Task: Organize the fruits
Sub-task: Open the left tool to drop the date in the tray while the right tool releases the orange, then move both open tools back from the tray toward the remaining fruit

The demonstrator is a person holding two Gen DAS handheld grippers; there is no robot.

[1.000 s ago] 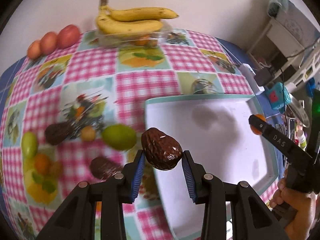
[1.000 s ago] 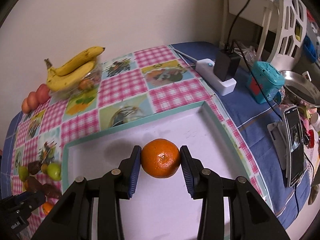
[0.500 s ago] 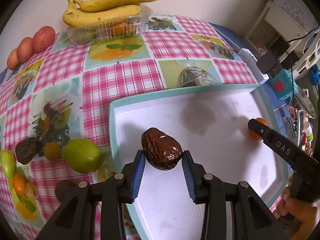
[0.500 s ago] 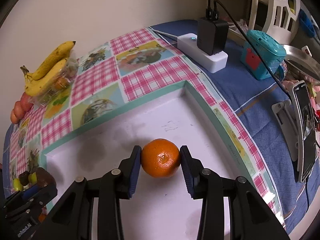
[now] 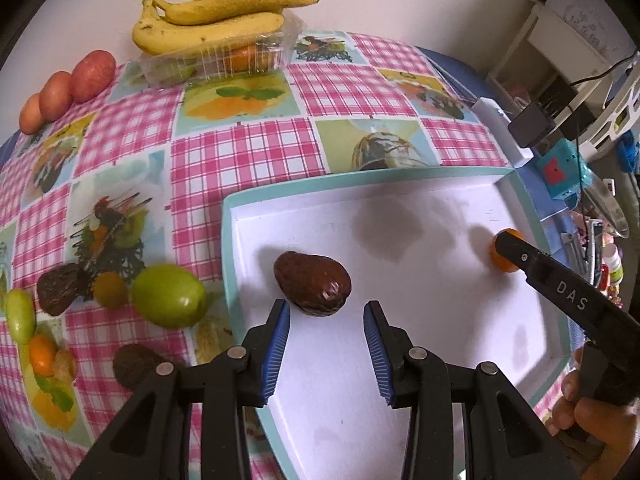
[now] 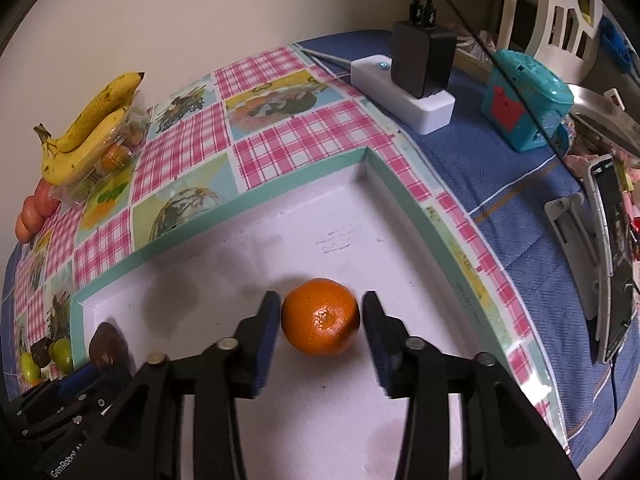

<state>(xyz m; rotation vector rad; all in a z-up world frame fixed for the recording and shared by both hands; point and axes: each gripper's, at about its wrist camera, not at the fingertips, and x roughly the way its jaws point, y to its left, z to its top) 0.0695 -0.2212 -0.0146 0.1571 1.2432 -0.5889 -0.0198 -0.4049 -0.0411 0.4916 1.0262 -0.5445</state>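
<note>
Two fruits down on white tray (image 5: pixel 400 420): brown avocado (image 5: pixel 312 289) at left end, just ahead of left gripper (image 5: pixel 326 322), jaws wide, not touching; orange (image 6: pixel 320 317) at right end between right gripper (image 6: pixel 320 322) jaws, parted with slight gaps either side. Outside tray on checkered counter (image 5: pixel 248 152): green lime (image 5: pixel 168 301) and small fruits left, bananas (image 5: pixel 208 20) on clear box far back.

Soft, even indoor light fills both views, seemingly from above. Blurry grey shadows fall on the white tray (image 5: pixel 440 280) floor. Fisheye distortion bends the checked tablecloth (image 5: pixel 248 152) and tray rim, with black vignetting in the corners. A small glare spot sits on the orange (image 6: pixel 320 322).
</note>
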